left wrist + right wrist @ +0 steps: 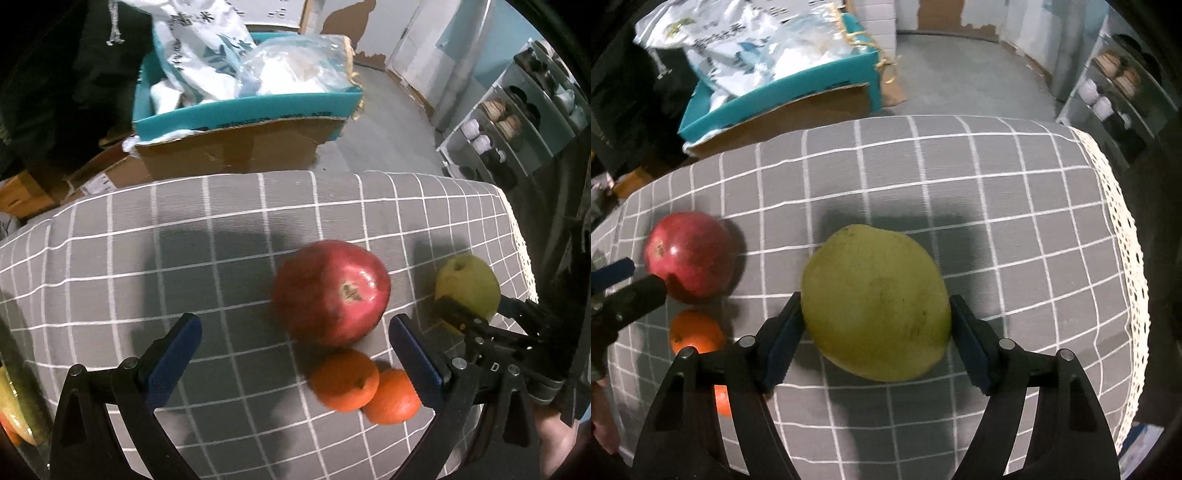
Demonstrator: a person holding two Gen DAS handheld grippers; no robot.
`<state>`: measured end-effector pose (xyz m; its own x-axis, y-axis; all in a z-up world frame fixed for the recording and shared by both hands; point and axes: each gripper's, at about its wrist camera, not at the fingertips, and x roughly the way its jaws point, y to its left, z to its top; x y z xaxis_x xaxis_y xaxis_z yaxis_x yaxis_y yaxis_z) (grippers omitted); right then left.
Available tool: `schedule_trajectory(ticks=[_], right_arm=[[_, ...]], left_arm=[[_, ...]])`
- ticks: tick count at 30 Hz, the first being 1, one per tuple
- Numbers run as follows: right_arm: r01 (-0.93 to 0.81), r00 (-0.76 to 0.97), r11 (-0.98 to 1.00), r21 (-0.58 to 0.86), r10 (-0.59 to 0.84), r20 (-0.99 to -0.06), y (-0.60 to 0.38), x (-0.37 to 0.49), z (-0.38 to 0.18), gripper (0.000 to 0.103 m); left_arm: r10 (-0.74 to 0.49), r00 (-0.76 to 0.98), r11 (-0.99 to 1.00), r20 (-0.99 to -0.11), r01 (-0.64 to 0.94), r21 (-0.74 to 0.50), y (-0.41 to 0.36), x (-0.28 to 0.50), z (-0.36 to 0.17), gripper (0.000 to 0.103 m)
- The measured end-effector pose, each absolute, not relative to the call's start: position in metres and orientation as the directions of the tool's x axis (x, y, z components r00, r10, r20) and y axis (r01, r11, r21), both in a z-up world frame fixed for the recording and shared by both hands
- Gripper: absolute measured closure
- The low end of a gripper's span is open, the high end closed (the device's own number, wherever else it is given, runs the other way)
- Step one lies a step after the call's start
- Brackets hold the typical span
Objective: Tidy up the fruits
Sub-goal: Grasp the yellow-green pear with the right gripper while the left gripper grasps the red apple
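My right tool (877,332) has its two blue pads pressed against the flanks of the green mango (877,304), one at nine o'clock and one at three, so it is gripping the fruit across its short width. The mango's long axis runs from the tool's throat toward about eleven o'clock, its pointed end away from me. I cannot tell whether it rests on the tabletop (1015,206) or is already raised off it.

My left tool (295,354) is spread wide and holds nothing. The red apple (330,291) lies just ahead of it at one o'clock, nearer its right pad, with two oranges (345,380) touching each other and tucked against the apple's near side. So the left tool is the nearer one for the apple. I judge it would need to shift toward one o'clock to centre the apple before closing.
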<state>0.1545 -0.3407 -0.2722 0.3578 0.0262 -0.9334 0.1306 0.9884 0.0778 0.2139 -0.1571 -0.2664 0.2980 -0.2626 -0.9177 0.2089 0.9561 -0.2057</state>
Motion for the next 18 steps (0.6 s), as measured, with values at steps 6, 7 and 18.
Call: schedule_trajectory(ticks=[6,7,18], right_arm=[[0.164,0.372,0.982,0.089,0.022,-0.928,-0.348,0.154,-0.272,0.027],[0.166,0.373,0.982,0.093,0.025,-0.928,-0.348,0.155,-0.272,0.027],[0.158,0.376,0.982,0.102,0.036,-0.926,-0.344,0.153,-0.273,0.027]], left_arm=[[-0.259,0.278,0.955,-0.925,0.217,-0.201,-0.17,0.223,-0.275,0.001],[-0.26,0.275,0.955,-0.925,0.217,-0.204,-0.171,0.224,-0.276,0.001],[-0.333,0.231,0.933,-0.914,0.221,-0.284,-0.173,0.23,-0.285,0.027]])
